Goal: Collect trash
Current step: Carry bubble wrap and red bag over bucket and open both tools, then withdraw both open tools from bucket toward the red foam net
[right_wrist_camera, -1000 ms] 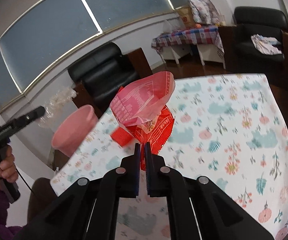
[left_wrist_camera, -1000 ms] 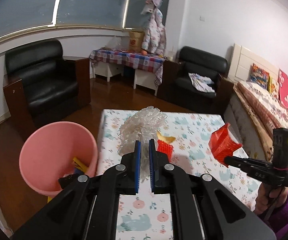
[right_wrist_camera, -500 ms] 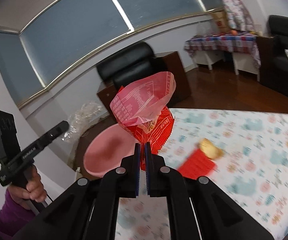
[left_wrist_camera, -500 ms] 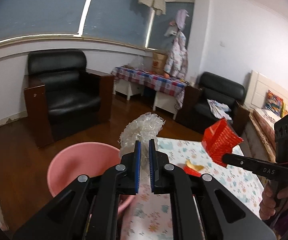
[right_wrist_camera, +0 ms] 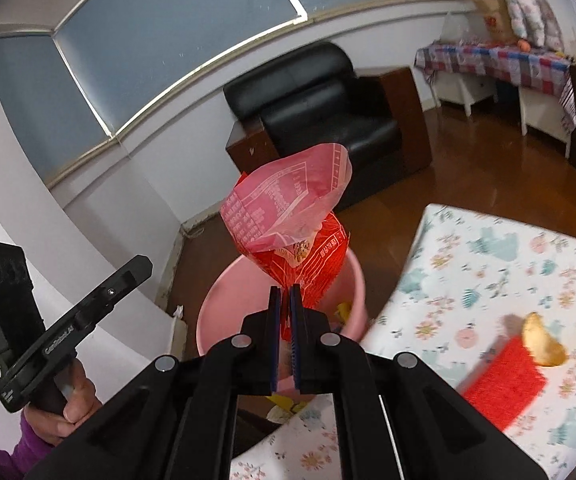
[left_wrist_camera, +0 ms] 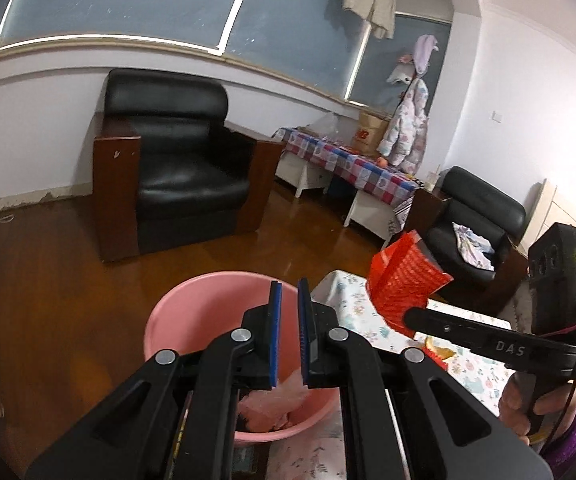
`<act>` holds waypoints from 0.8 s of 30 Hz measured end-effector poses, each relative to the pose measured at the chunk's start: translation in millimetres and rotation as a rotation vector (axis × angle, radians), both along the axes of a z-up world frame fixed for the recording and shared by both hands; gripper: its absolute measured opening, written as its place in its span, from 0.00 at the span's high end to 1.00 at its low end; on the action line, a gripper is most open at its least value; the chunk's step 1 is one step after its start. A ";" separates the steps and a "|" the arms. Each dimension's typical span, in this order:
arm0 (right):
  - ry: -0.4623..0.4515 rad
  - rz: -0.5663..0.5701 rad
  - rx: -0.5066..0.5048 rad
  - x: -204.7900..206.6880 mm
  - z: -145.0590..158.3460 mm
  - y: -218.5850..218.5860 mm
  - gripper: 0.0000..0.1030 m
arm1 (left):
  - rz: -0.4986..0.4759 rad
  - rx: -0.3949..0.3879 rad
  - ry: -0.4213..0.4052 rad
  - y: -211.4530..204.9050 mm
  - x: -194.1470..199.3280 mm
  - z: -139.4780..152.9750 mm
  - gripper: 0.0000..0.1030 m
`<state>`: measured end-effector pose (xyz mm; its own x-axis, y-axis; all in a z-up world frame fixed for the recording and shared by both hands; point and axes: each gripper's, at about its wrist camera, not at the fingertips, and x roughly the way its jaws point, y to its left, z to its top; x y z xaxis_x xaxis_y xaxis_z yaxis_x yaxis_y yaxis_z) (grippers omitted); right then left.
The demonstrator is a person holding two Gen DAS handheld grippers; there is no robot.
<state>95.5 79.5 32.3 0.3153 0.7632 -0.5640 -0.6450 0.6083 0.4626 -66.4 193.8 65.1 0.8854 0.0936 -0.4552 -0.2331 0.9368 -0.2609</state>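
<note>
Right gripper (right_wrist_camera: 284, 294) clamped on the bottom seam of a crinkled red-and-pink plastic snack bag (right_wrist_camera: 291, 224); bag stands up past the jaws, directly over the round pink plastic bin (right_wrist_camera: 357, 280), likely lined up for a drop. Left gripper (left_wrist_camera: 288, 300) at 9 o'clock of it, jaws narrow, nothing visibly between them, aimed into the same bin, crumpled clear wrap (left_wrist_camera: 276, 404) lying inside. On the floral-cloth table (right_wrist_camera: 487, 264), at 4 o'clock: flat red packet (right_wrist_camera: 499, 380), yellowish scrap (right_wrist_camera: 541, 346), not yet collected.

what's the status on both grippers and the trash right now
Left gripper empty, nearly shut, over pink bin. Right gripper shut on red wrapper above bin. Nothing in the way.
</note>
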 end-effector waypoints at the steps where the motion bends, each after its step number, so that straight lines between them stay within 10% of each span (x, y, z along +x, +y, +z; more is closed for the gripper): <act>1: 0.005 0.005 -0.007 0.7 -3.7 5.0 0.96 | 0.006 -0.001 0.006 3.2 -0.1 -2.2 0.93; 12: 0.057 0.059 -0.058 7.4 -35.0 45.2 0.94 | 0.028 -0.040 0.032 22.7 -2.1 -17.1 0.91; 16: 0.045 0.069 -0.072 3.8 -36.5 52.6 0.71 | 0.038 -0.036 0.053 26.3 2.3 -18.5 0.58; 24: 0.011 0.072 -0.075 -6.9 -32.6 48.5 0.61 | 0.023 -0.033 0.061 23.1 -0.9 -20.6 0.55</act>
